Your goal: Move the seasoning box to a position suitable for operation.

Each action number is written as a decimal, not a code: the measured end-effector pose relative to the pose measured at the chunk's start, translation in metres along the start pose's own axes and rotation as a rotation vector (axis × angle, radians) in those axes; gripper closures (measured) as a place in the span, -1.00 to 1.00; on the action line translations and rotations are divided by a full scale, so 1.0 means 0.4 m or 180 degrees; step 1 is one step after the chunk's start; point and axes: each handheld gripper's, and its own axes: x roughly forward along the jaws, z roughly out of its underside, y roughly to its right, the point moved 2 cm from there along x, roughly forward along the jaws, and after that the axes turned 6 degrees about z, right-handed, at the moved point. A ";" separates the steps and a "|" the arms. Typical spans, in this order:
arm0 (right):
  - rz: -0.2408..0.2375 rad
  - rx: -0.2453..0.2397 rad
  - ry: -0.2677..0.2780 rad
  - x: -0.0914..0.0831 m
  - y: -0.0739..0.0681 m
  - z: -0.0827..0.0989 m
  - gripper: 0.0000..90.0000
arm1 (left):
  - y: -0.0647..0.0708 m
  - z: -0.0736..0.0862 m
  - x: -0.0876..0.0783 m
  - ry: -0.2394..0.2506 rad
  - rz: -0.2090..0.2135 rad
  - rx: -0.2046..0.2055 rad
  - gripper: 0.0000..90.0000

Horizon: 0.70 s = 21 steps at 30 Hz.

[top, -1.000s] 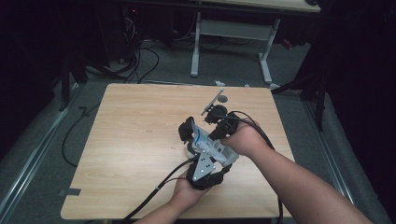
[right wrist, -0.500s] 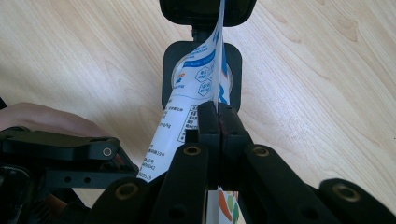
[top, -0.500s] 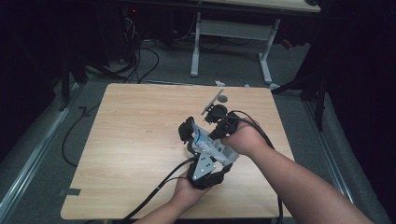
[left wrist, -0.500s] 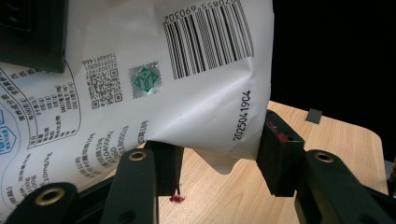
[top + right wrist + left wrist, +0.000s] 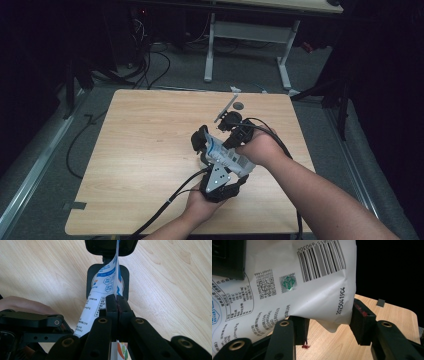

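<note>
A white printed pouch (image 5: 223, 154) with a barcode is held above the wooden table (image 5: 145, 145) between both grippers. My right gripper (image 5: 117, 305) is shut on the thin edge of the pouch (image 5: 107, 282), jaws pressed flat together. My left gripper (image 5: 329, 323) comes up from below with a lower corner of the pouch (image 5: 319, 290) between its jaws. Its jaws have just been opening a little, and both pads still rest against the pouch. In the high view the two grippers meet near the table's front right, left gripper (image 5: 214, 144) pointing away from the person.
A grey strip (image 5: 225, 107) and a small dark disc (image 5: 238, 105) lie on the table near its far edge. A small dark square (image 5: 381, 302) lies on the table too. Cables trail off the front edge. A desk frame (image 5: 210, 45) stands on the floor beyond.
</note>
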 end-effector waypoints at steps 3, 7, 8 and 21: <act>0.0002 0.0003 -0.0002 0.000 0.000 0.000 1.00 | 0.001 0.000 0.000 0.0002 0.0003 0.0001 0.20; 0.0000 -0.0006 0.0003 0.000 0.001 0.000 1.00 | 0.001 0.000 0.000 0.0004 0.0000 0.0004 0.20; -0.0004 -0.0010 0.0002 -0.001 0.001 0.000 1.00 | 0.001 0.000 0.000 0.0006 -0.0001 0.0002 0.20; 0.0000 -0.0003 0.0004 0.000 0.000 0.000 1.00 | 0.001 -0.001 0.000 0.0017 0.0004 -0.0010 0.20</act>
